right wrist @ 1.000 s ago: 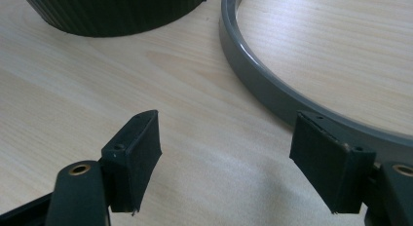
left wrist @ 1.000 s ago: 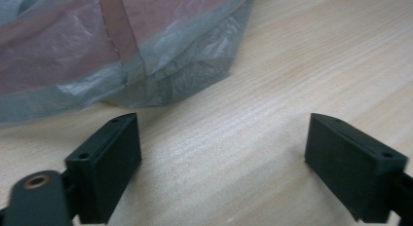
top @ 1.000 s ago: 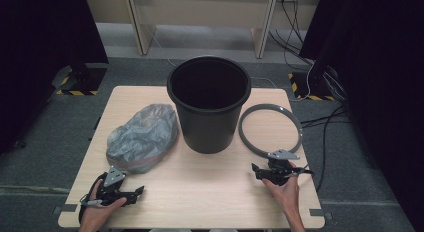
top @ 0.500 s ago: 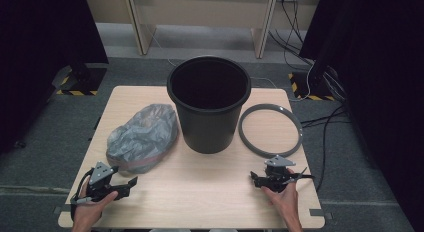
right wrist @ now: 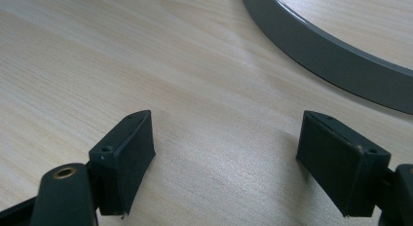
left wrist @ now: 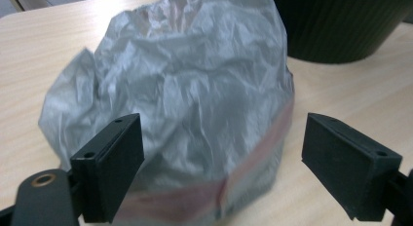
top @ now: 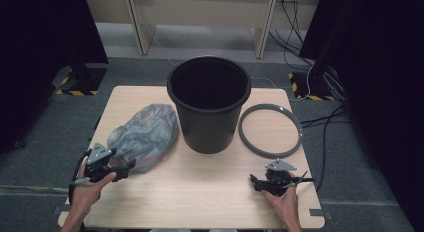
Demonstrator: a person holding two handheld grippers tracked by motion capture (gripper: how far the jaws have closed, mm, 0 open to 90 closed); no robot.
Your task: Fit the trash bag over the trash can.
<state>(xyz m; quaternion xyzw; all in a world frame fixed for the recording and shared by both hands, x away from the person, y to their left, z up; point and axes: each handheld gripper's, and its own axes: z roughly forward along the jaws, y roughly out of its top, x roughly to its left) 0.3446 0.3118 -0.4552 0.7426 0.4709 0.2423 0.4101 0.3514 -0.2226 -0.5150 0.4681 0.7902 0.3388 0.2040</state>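
1. While the left gripper (top: 125, 168) hangs at the lower left of the high view, its jaws stand spread wide with nothing pinched; in the left gripper view the crumpled grey plastic bag (left wrist: 180, 94) lies just past them, framed by the gap between them.
2. From above, the bag (top: 145, 134) lies in the left half of the pale wooden surface (top: 200, 192), its right edge close beside the black bucket (top: 209, 107).
3. A reddish band crosses the lower part of the bag in the left gripper view, and the bucket's ribbed wall (left wrist: 341, 26) fills that view's upper right corner, just behind the bag.
4. At centre frame the bucket stands upright and open-topped, between the bag and the grey ring (top: 270, 129) that lies flat at the right of the surface.
5. Low in the right of the high view, the right gripper (top: 256, 183) rests near the front edge, held by a hand (top: 285, 199). Its jaws have just been opening and now stand spread, with only bare wood between them.
6. Seen from the right gripper view, an arc of the ring (right wrist: 326, 55) curves across the upper right, apart from the jaws.
7. Beyond the surface lie grey floor, dark curtains at both sides, and black cables (top: 325, 117) trailing at the right.
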